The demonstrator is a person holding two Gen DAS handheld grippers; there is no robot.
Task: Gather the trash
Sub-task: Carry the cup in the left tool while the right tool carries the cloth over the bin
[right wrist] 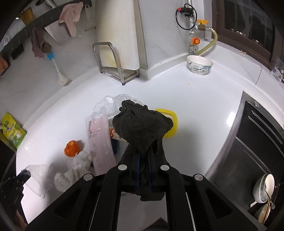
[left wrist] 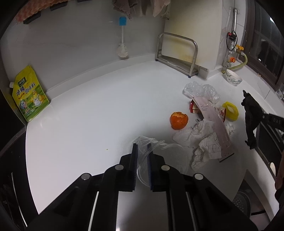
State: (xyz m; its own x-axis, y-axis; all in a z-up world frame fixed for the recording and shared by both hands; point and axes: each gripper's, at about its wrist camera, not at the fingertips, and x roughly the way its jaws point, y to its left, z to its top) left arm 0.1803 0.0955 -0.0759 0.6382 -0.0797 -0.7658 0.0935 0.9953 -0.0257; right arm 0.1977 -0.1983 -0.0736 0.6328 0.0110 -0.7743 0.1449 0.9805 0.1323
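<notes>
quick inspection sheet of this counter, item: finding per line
surface: white counter, mostly bare on its left part
job's things: orange peel, crumpled paper, pink-white packet, crinkled clear plastic, yellow ring lid, clustered together
clutter: yellow-green seasoning pouch against the wall; bowl in the corner
grippers: left hand-held gripper shut on clear plastic bag; right hand-held gripper shut on dark cloth
cables: black loop on the pipe; yellowish hose
surroundings: steel rack, brush, sink holding dishes
</notes>
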